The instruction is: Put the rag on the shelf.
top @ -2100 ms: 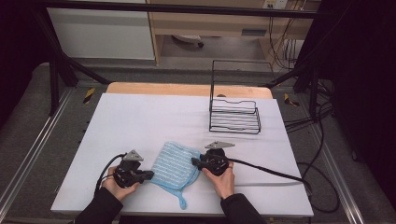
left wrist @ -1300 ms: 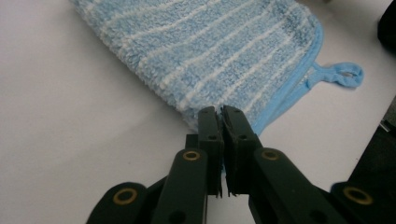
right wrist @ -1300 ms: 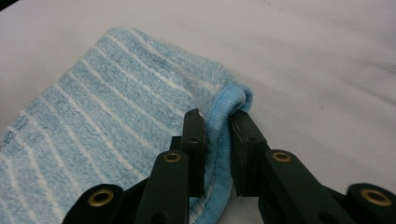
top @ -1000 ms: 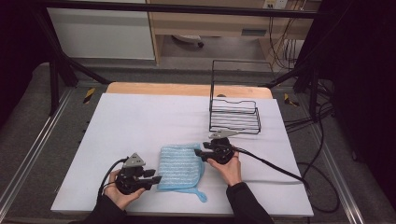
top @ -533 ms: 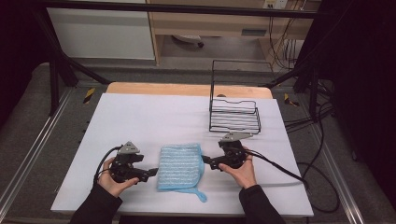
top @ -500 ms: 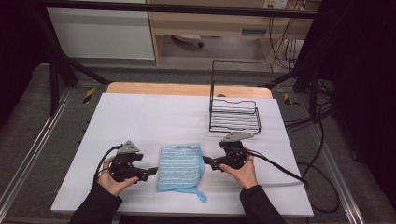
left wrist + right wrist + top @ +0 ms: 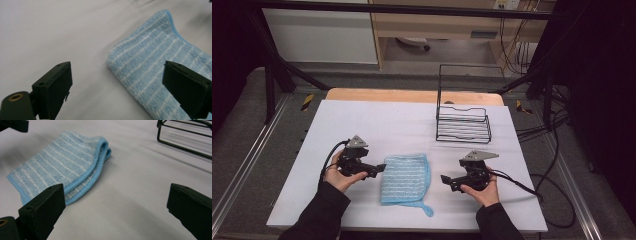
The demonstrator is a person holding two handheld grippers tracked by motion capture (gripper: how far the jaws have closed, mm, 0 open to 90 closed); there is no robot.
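Note:
A folded blue cloth with white stripes (image 7: 405,177) lies flat on the white table cover, a loop tag trailing toward the front edge. My left gripper (image 7: 381,169) sits at the cloth's left side, open, its jaws spread with one over the cloth's edge (image 7: 147,72). My right gripper (image 7: 445,181) rests a short way to the right of the cloth, open and holding nothing, with the cloth's folded edge (image 7: 82,170) ahead of it to the left.
A black wire rack (image 7: 463,120) stands at the back right of the table (image 7: 377,120); its base (image 7: 185,135) shows in the right gripper view. Cables trail off the table's right side. Metal rails flank the table.
Both grippers let go of the cloth and drew apart sideways. The cloth now lies folded and still between them.

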